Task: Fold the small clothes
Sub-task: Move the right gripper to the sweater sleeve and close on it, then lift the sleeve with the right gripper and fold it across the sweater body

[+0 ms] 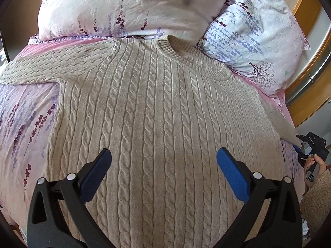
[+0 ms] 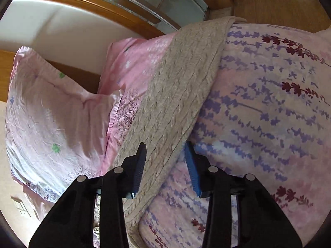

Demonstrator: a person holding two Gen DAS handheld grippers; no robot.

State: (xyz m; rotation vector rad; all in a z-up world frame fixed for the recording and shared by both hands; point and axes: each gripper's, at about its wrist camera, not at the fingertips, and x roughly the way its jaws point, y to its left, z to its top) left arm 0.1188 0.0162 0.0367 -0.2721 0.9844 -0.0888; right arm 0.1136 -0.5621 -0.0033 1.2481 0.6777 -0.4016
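— So where's the cable-knit sweater (image 1: 157, 111)?
— Flat on the bed (image 1: 24, 111), neck toward the pillows (image 1: 132, 6). Left gripper (image 1: 164, 161) hovers, fingers spread. Right gripper (image 2: 165, 155) straddles the sleeve (image 2: 171, 95), fingers not yet clamped, probably to fold it inward.

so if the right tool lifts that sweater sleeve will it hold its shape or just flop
Likely floppy: the sleeve already drapes over the bed's edge. The thick cable knit of the sweater suggests some weight, so it may sag and drag the body along. The textured knit probably won't slip from the right tool.
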